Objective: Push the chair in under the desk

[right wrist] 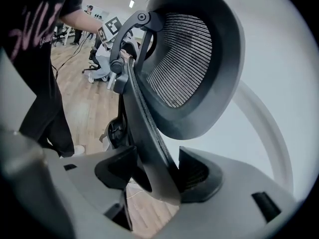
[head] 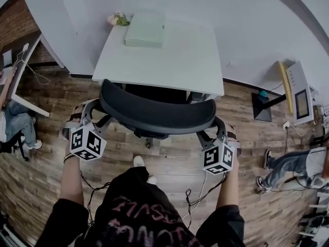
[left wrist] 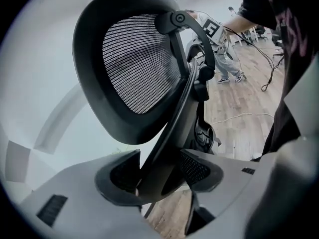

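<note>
Your left gripper (left wrist: pixel 158 176) and right gripper (right wrist: pixel 158 177) each pinch the chair (head: pixel 157 115) back frame; chair sits just at the desk (head: pixel 169 60) edge. Push unevenly and it'll likely swivel, skew, or slip out of a claw

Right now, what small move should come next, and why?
Likely a short, even forward push: the left claw and right claw each clamp one side of the chair, which squarely faces the desk and seems not fully in.
</note>
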{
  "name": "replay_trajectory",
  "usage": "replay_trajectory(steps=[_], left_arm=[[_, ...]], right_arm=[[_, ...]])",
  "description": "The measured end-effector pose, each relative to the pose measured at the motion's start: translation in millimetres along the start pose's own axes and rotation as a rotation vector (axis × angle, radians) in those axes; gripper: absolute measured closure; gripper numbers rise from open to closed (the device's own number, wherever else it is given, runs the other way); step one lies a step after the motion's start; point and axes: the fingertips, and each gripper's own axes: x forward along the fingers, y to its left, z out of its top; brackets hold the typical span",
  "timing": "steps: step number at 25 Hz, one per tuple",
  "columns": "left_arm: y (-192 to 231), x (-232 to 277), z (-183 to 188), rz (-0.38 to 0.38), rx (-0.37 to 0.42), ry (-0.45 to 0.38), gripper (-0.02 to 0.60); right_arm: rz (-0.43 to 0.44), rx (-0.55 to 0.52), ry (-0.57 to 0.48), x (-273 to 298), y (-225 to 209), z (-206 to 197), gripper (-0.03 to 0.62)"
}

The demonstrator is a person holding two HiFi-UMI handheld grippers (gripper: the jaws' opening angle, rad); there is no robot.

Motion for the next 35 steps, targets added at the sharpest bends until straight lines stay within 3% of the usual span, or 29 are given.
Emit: replay_trajectory(steps=[35], left_arm=[[48, 66, 17, 0.019, -0.059, 0.071, 0.319]], right_arm=[[0.053, -0.065, -0.052, 71, -74, -10, 0.329]])
